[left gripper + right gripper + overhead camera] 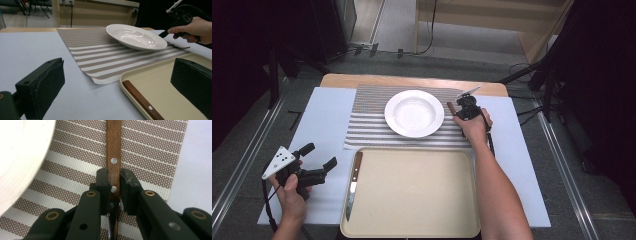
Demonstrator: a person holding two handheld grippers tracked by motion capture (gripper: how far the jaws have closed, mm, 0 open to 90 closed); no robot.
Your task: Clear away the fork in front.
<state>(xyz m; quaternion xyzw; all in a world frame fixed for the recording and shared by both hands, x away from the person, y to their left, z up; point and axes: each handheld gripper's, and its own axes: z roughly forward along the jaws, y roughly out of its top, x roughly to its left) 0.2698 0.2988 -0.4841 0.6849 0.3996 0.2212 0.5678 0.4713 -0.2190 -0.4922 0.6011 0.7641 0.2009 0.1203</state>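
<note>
gleaming rivets; slim wooden handle (113,150)

One white plate (414,113), one striped placemat (367,125), one beige tray (412,195), two wooden-handled utensils (353,184).

My right gripper (460,106) reaches far forward on an outstretched forearm, its fingers (102,185) pinched tight on a wooden utensil handle (113,150); my left gripper (314,161) sits near me at the bench's left side, pointing right, fingers (43,82) spread wide, gripping nothing; left hand (291,192) wraps its grip.
</note>
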